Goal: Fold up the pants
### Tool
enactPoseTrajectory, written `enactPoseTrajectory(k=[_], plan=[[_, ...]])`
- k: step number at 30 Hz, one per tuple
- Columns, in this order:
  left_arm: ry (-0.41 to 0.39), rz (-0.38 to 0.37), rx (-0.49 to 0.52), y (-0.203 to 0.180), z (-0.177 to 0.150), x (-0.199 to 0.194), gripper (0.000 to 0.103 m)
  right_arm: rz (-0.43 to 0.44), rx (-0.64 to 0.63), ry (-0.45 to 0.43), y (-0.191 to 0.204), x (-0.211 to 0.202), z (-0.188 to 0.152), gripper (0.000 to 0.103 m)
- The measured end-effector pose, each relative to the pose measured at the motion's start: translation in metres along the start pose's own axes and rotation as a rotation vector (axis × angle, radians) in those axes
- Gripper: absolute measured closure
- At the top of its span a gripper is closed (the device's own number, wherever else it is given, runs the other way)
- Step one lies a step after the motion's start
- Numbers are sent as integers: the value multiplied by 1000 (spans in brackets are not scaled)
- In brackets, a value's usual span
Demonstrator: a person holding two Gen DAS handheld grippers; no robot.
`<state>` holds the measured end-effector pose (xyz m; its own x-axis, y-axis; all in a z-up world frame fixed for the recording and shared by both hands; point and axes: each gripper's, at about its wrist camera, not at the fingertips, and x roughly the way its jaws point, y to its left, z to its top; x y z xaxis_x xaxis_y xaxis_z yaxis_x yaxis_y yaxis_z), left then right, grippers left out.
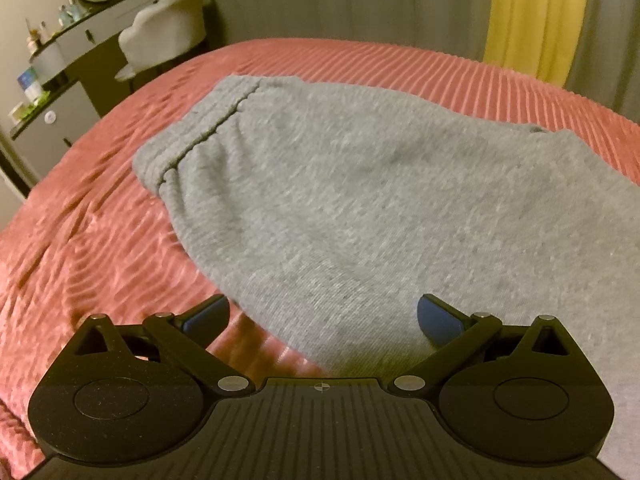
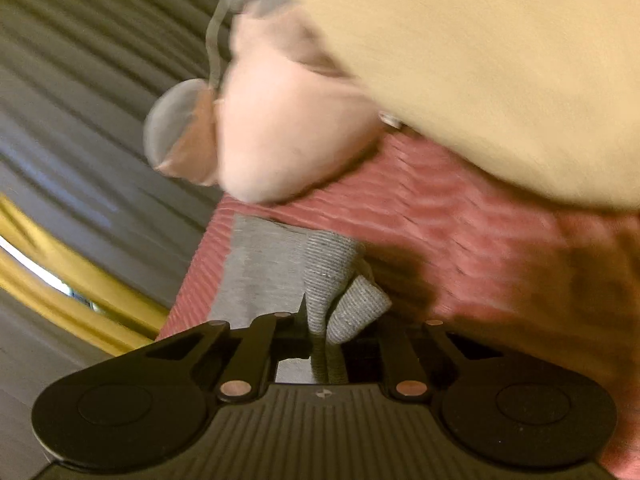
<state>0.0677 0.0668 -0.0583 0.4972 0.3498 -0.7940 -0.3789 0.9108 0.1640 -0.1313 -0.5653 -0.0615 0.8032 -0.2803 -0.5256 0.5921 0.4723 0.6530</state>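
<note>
We are working at a bed covered with a ribbed, salmon-red bedspread (image 1: 100, 216), where the heather-grey knit sweatpants (image 1: 360, 200) are lying spread out, their elastic waistband (image 1: 192, 132) pointing toward the far left corner. Our left gripper (image 1: 322, 314) is hovering just above the near edge of the grey fabric with its blue-padded fingers (image 1: 436, 316) standing wide apart, gripping nothing. Our right gripper (image 2: 320, 320) is pinching a ribbed grey cuff (image 2: 332, 280) of the pants, its black fingers squeezed tight on the bunched cloth, which is rising in two folds in front of the jaws; the rest of that leg (image 2: 260, 264) is trailing flat over the bedspread beyond. Beyond the cuff, a blurred, pale pink plush toy (image 2: 288, 128) and a big cream-yellow cushion (image 2: 500, 72) are resting on the bed. Grey pleated curtains (image 1: 340, 4) with a yellow panel (image 1: 536, 20) are hanging behind the bed, and a grey dressing table (image 1: 68, 64) with a padded chair (image 1: 164, 32) is standing at the far left.
</note>
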Motion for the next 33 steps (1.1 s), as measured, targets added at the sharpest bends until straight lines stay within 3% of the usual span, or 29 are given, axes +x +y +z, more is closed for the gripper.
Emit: enactPoseTrajectory(k=[2, 5, 8, 11, 13, 16, 18, 23, 26, 27, 30, 32, 33], plan=[[-1, -6, 0, 0, 0, 0, 0, 51, -138, -28, 48, -9, 1, 94], [-2, -1, -8, 1, 1, 0, 0, 213, -422, -14, 151, -23, -27, 94], [-23, -16, -44, 9, 1, -6, 0, 456, -731, 89, 239, -42, -100, 93], [-50, -38, -90, 20, 0, -13, 0, 632, -936, 277, 275, -49, -194, 92], [-62, -54, -105, 24, 0, -15, 0, 627, -999, 425, 276, -38, -250, 92], [-67, -73, -91, 23, -1, -14, 0, 475, -1064, 626, 264, -13, -315, 90], [-70, -84, -68, 19, 0, -13, 0, 486, -1116, 583, 266, -26, -323, 89], [-73, -115, -38, 12, -1, -11, 0, 466, -932, 548, 267, -17, -293, 89], [-81, -131, -28, 12, -1, -11, 0, 452, -862, 535, 264, -23, -298, 89], [-83, -135, -28, 12, -1, -12, 0, 475, -878, 566, 266, -26, -305, 85], [-82, -142, -28, 12, -1, -13, 0, 549, -902, 699, 269, -32, -319, 58], [-88, -159, -24, 12, -2, -14, 0, 605, -836, 671, 265, -39, -302, 58], [-92, -173, -20, 12, -2, -15, 0, 605, -767, 646, 261, -39, -286, 51]])
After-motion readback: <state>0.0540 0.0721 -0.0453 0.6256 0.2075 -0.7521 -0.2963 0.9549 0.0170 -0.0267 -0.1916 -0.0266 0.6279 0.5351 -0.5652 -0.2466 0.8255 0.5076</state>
